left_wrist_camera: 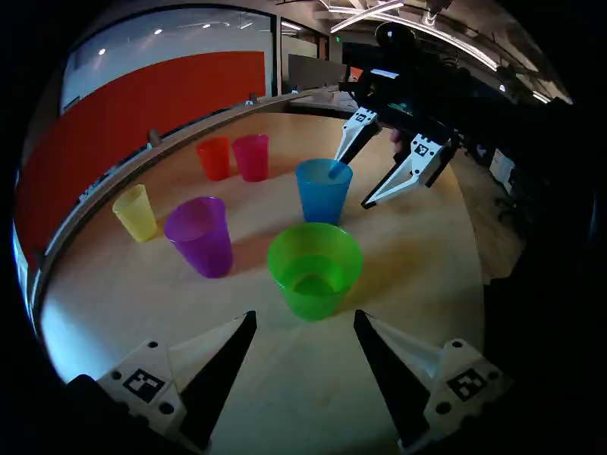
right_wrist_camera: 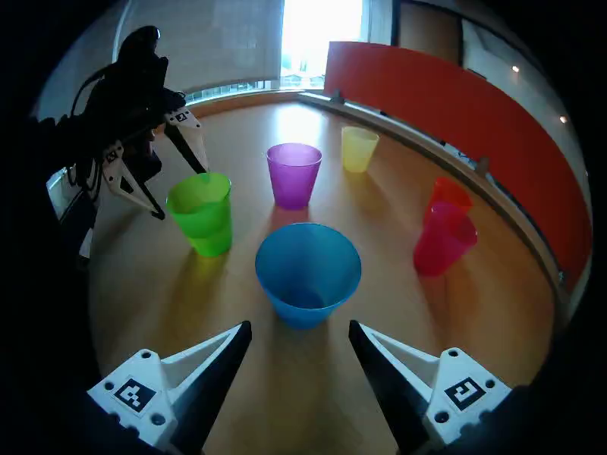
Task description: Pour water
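table: pale wood table (left_wrist_camera: 425,258); in the left gripper view a raised rail runs along its left edge, with a red panel (left_wrist_camera: 114,129) beyond.
yellow cup: the yellow cup (left_wrist_camera: 136,214) stands upright near the left edge, close to the rail.
purple cup: the purple cup (left_wrist_camera: 201,236) stands upright just right of the yellow one, apart from it.
orange and pink cups: the orange cup (left_wrist_camera: 215,158) and pink cup (left_wrist_camera: 252,157) stand upright close side by side toward the far edge; whether they touch cannot be told.
green cup: the green cup (left_wrist_camera: 315,269) stands upright mid-table, with a darker band low inside; whether that is water cannot be told.
left gripper: the left gripper (left_wrist_camera: 303,315) has its fingers spread wide and grasps nothing; the green cup sits just ahead of its tips.
blue cup: the blue cup (left_wrist_camera: 322,189) stands upright behind the green one, near it.
right gripper: the right gripper (left_wrist_camera: 351,184) has its fingers released and grips nothing, one tip at the blue cup's rim, the other to its right.
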